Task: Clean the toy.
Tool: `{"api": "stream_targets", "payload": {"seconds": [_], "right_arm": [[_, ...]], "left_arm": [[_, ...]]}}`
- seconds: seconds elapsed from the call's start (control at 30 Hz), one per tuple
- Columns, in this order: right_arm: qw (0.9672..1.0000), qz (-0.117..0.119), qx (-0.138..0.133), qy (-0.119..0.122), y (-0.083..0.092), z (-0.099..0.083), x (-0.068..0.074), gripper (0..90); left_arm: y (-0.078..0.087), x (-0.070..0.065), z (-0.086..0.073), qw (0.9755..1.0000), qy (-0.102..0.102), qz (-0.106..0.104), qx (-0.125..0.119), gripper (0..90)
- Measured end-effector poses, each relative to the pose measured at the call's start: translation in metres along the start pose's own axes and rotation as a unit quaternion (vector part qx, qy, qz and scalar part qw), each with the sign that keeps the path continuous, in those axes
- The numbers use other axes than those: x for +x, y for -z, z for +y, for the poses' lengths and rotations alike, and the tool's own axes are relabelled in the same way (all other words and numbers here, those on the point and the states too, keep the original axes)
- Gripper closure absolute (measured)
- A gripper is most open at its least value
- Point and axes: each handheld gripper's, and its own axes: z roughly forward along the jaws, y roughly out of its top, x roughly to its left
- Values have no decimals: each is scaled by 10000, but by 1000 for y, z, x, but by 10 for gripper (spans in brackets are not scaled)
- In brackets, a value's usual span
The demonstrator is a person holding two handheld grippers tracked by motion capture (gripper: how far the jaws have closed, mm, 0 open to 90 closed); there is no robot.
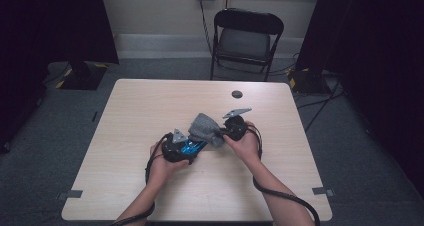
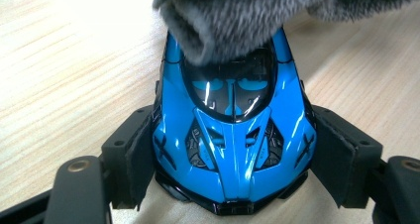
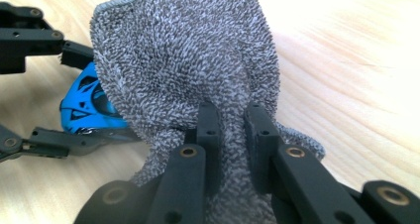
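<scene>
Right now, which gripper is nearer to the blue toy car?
Left. The left gripper has the blue toy car clamped between its jaws on the table. The right gripper is off to the car's side, pinching the grey cloth that drapes over the car.

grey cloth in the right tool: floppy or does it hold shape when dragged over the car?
Likely floppy: the grey cloth bunches where the right tool pinches it and drapes over the blue toy car. Probably light, since it hangs from that one pinch. Its looped pile looks grippy, so it should drag rather than slide on the glossy shell.
</scene>
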Motion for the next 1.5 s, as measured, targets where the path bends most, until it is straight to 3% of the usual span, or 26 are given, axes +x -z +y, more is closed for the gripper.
{"api": "stream_targets", "payload": {"seconds": [0.73,1.5], "right_arm": [[9974,-433,-53,-567,0,-7,-38,797],[9945,-758,-89,-717,18,-19,-62,797]], "left_arm": [[0,0,0,10000,4,0,-2,258],[0,-1,0,10000,44,-15,-7,258]]}}
